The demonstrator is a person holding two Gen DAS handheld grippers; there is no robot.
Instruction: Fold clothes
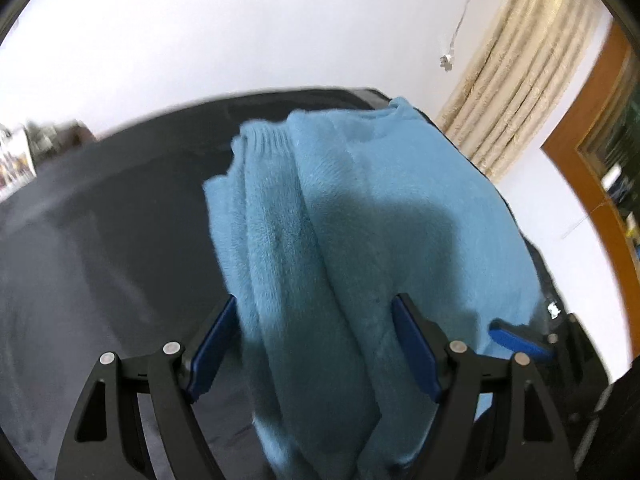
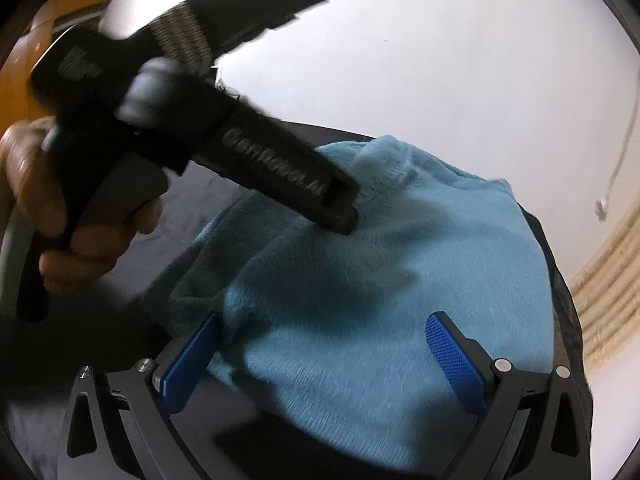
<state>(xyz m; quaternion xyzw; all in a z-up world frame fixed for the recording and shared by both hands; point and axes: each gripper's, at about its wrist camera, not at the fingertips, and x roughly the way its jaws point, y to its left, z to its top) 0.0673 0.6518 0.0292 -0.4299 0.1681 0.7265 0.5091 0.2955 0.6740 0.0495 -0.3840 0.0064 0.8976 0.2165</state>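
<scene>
Even, soft daylight; white wall near glare. Soft shadows on fuzzy light-blue knit sweater. Motion blur; fisheye-bent edges.

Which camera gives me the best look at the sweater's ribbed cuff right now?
Left wrist view: the blue sweater's ribbed cuff lies unobstructed at the far end of the folded sleeve. In the right wrist view, the left gripper's body crosses over that area, so no ribbing can be made out.

Dark table with black matte top carries a light blue sweater, folded in layers, lying near its far right edge.
</scene>
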